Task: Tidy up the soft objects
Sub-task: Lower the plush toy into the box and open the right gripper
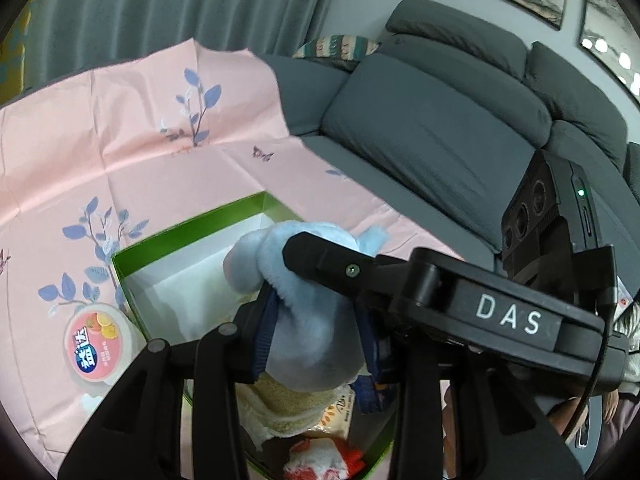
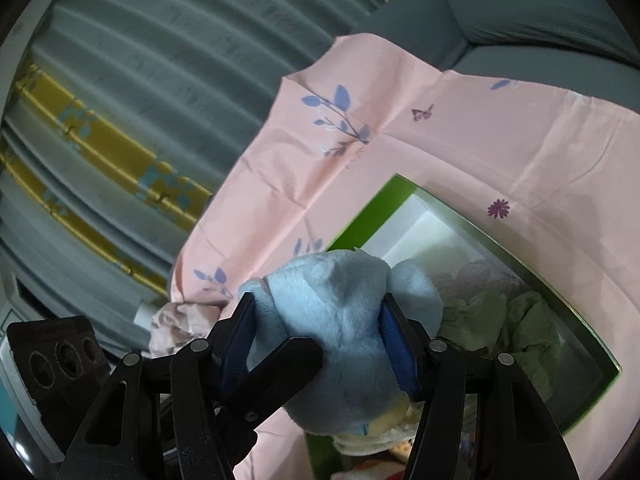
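Note:
A light blue plush toy [image 1: 308, 320] hangs just above an open green box [image 1: 192, 224] with a white inside. My left gripper [image 1: 316, 320] is shut on the toy's body, its blue pads pressing both sides. In the right wrist view my right gripper [image 2: 320, 312] is also shut on the blue plush toy [image 2: 340, 312], over the green box [image 2: 372, 204]. One black finger [image 1: 320, 260] of the right gripper lies across the toy's top. Inside the box lie a beige plush [image 1: 280, 400], a red and white soft item [image 1: 320, 460] and green plush pieces [image 2: 500, 320].
A pink flowered cloth [image 1: 120, 140] covers the table under the box. A round tub with a pink lid [image 1: 96, 344] stands left of the box. A grey sofa [image 1: 432, 132] runs along the right, grey curtains [image 2: 140, 60] hang behind, and a crumpled pink fabric [image 2: 180, 324] lies at the cloth's edge.

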{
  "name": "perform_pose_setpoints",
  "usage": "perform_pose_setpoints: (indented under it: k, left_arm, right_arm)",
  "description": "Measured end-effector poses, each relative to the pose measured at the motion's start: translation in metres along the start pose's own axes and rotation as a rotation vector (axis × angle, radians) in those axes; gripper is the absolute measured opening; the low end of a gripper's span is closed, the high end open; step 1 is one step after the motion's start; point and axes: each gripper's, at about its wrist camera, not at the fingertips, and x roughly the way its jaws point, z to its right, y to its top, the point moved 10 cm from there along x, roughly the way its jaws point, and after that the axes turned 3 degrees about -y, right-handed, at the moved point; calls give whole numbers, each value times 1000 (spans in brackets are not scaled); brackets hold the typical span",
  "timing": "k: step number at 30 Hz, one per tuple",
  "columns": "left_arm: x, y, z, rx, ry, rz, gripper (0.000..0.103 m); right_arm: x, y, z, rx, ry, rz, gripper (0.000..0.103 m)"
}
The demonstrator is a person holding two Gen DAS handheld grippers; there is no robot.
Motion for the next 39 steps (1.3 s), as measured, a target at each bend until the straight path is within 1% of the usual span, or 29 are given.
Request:
perform_pose_setpoints:
  k: [2, 5, 9, 14, 16, 20, 23, 29, 35, 36, 37, 39]
  left_arm:
    - [7, -3, -3, -17, 10, -22, 36]
    - [16, -8, -7, -23, 51, -51, 38]
    - [24, -11, -9, -37, 63, -67, 41]
    - [34, -19, -17, -94, 82, -108, 53]
    - [34, -19, -16, -92, 83, -106, 55]
    - [35, -20, -18, -107, 97, -113, 63]
    - [34, -20, -20, -110, 99, -113, 67]
    - [35, -16, -23, -123, 117, -106, 67]
    - [34, -14, -24, -136, 109, -119, 68]
    - [33, -13, -23, -133, 103, -121, 68]
    - [31, -12, -21, -129, 98, -117, 65]
    - [28, -11, -20, -110, 112, -105, 65]
  right_arm:
    - [5, -2, 7, 25, -8, -18, 62]
    - [11, -3, 20, 60, -33, -34, 62]
    - [10, -2, 32, 92, -51, -26, 62]
    - [10, -2, 46, 127, -89, -24, 62]
    - [8, -1, 48, 137, -91, -22, 62]
    - [4, 1, 50, 143, -102, -12, 62]
    - [4, 1, 51, 141, -104, -14, 62]
    - [-3, 4, 54, 127, -152, 21, 62]
    - [-6, 4, 55, 123, -154, 22, 62]
    - [-6, 4, 55, 121, -149, 25, 62]
    - [-7, 4, 53, 113, -143, 28, 62]
    - [-8, 5, 49, 93, -134, 32, 62]
